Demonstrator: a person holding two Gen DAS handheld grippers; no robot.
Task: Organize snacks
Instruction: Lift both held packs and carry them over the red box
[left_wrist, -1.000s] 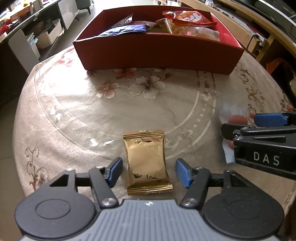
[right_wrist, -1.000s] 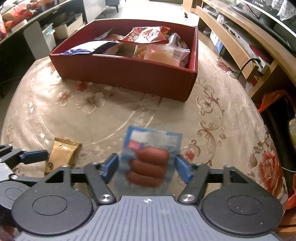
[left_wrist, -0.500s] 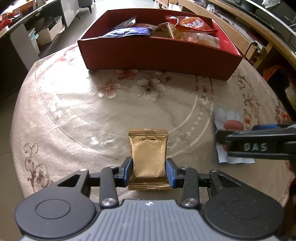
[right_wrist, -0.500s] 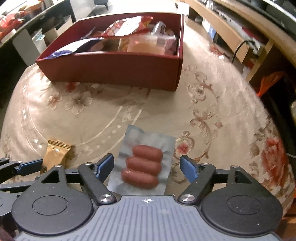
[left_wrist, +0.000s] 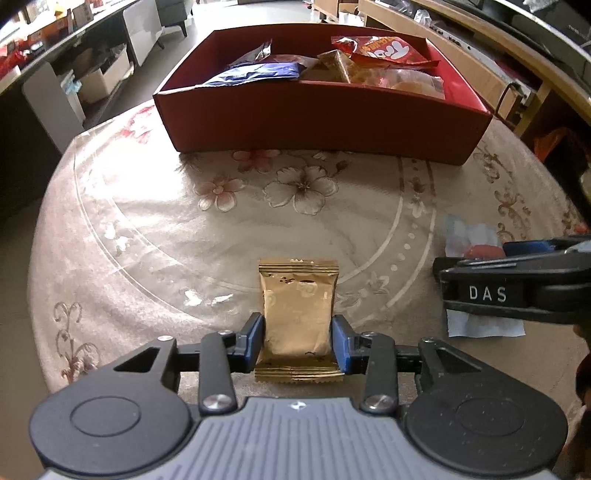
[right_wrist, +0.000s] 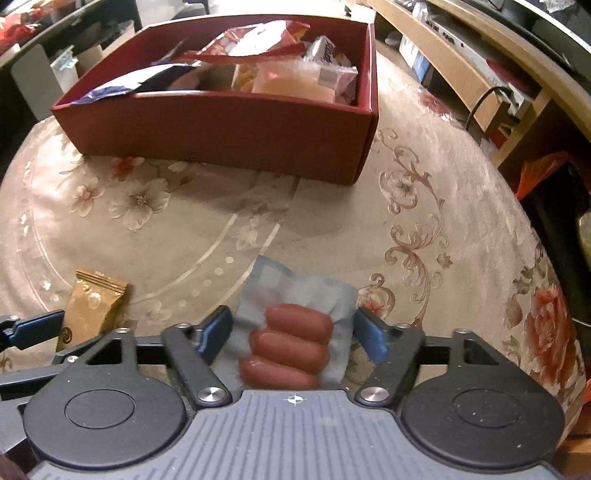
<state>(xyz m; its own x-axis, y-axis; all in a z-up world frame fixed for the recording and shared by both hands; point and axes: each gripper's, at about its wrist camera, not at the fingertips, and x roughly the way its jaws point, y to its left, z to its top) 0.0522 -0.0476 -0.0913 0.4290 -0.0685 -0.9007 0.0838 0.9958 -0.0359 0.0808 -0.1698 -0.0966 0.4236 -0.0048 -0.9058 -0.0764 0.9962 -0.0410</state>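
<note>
A gold snack packet (left_wrist: 297, 314) lies on the flowered tablecloth, and my left gripper (left_wrist: 298, 339) is shut on its near end. It also shows in the right wrist view (right_wrist: 92, 304). A clear packet of sausages (right_wrist: 291, 332) lies between the blue pads of my right gripper (right_wrist: 293, 330), which press its crumpled sides. The right gripper shows at the right of the left wrist view (left_wrist: 517, 284), over the sausage packet (left_wrist: 476, 251). A red box (left_wrist: 325, 122) with several snacks in it stands at the far side, also in the right wrist view (right_wrist: 221, 129).
The round table's cloth (left_wrist: 147, 229) drops off at the left and right edges. Wooden shelving (right_wrist: 480, 74) runs along the right. Desks and boxes (left_wrist: 92, 70) stand at the far left. An orange bag (right_wrist: 543, 170) sits low at the right.
My left gripper closed on the gold packet from wide open. My right gripper moved forward over the sausage packet and its pads closed in on the packet's sides.
</note>
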